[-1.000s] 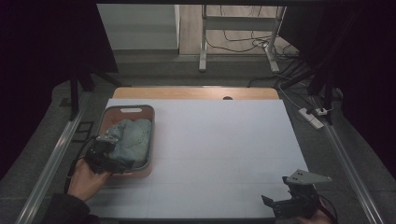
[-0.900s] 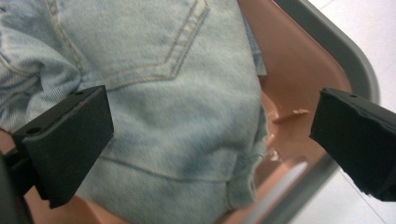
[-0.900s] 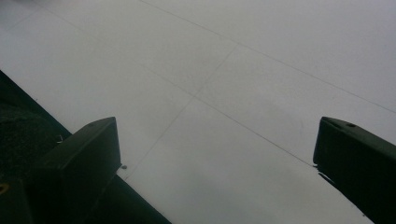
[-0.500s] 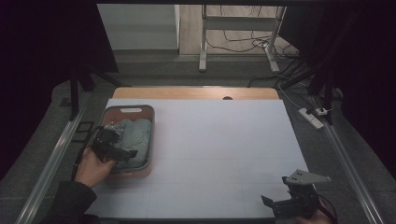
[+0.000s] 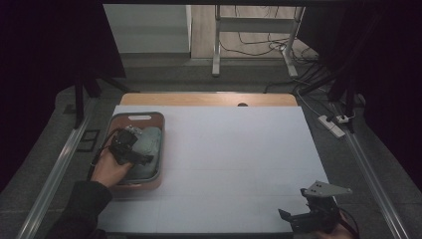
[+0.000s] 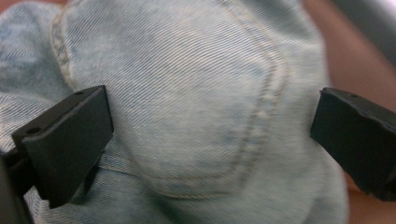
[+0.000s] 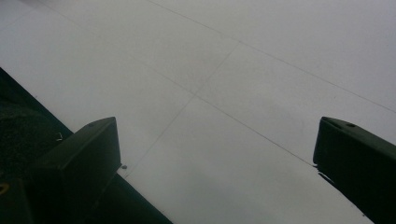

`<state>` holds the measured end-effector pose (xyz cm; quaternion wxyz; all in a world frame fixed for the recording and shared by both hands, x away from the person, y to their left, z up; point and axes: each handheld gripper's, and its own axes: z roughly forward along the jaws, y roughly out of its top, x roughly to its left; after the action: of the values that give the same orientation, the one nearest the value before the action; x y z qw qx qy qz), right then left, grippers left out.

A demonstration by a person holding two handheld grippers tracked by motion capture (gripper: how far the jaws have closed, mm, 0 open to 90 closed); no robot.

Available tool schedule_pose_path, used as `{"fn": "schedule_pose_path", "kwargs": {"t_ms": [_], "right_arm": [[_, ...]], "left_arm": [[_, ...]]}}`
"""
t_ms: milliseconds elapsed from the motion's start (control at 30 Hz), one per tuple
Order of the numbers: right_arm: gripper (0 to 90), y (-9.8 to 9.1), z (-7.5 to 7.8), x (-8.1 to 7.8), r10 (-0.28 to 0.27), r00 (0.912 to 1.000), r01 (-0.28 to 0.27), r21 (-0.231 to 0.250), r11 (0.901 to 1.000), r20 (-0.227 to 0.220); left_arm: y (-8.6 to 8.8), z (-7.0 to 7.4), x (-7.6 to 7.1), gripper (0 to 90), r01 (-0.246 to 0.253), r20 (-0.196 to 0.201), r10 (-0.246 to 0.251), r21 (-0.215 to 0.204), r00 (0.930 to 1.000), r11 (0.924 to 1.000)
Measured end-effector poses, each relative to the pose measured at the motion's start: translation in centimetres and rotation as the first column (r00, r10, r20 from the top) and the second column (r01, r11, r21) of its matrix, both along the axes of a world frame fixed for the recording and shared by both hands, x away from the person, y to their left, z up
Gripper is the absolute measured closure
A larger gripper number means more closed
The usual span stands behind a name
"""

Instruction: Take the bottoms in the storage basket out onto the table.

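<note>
A bundle of light blue denim point(image 5: 148, 149) lies in a brown tray point(image 5: 159, 119) at the table's left. My left gripper point(image 5: 137, 149) hovers right over it, held by a hand. In the left gripper view the jaws stand wide apart on either side of a denim pocket point(image 6: 196, 107), and the left gripper point(image 6: 210, 135) is open with cloth close beneath it. My right gripper point(image 5: 308, 216) rests at the table's front right edge. It point(image 7: 215, 163) is open over the bare white sheet.
A white sheet point(image 5: 234, 164) covers the table, with wood point(image 5: 199, 98) showing at the far edge. A power strip point(image 5: 334, 124) and cables lie on the floor at the right. Metal rails point(image 5: 54, 169) run along both sides.
My left gripper has moved forward and to the right, from the tray's near left corner to above the denim. The right gripper has stayed put.
</note>
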<state>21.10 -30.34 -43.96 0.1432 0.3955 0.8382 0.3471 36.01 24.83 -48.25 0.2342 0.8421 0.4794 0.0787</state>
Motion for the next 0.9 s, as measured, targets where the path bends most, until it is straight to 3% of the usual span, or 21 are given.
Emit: {"fn": "schedule_pose_path", "kwargs": {"t_ms": [267,567,733,800,900], "right_arm": [[0.7,0.1,0.0,0.0,0.006,1.0000,-0.006,-0.009,0.9999,-0.001],[0.7,0.2,0.0,0.0,0.008,1.0000,-0.008,-0.011,0.9999,-0.004],[0.7,0.3,-0.1,0.0,0.012,0.9999,-0.012,-0.018,0.9998,-0.006],[0.7,0.3,-0.1,0.0,0.011,0.9999,-0.011,-0.020,0.9997,-0.007],[0.7,0.3,-0.1,0.0,0.012,0.9999,-0.012,-0.022,0.9997,-0.007]], "left_arm": [[0.5,-1.0,0.9,0.0,-0.012,-0.086,0.008,-0.036,0.9963,0.9993],[-0.3,-1.7,1.4,0.0,0.004,-0.137,-0.006,-0.012,0.9906,0.9999],[-1.0,-2.0,1.8,0.0,0.001,-0.168,0.004,0.031,0.9857,0.9995],[-1.2,-1.8,1.9,4.4,0.006,-0.181,0.006,0.066,0.9835,0.9978],[-1.3,-1.6,1.9,14.9,0.009,-0.196,0.008,0.085,0.9805,0.9963]]}}
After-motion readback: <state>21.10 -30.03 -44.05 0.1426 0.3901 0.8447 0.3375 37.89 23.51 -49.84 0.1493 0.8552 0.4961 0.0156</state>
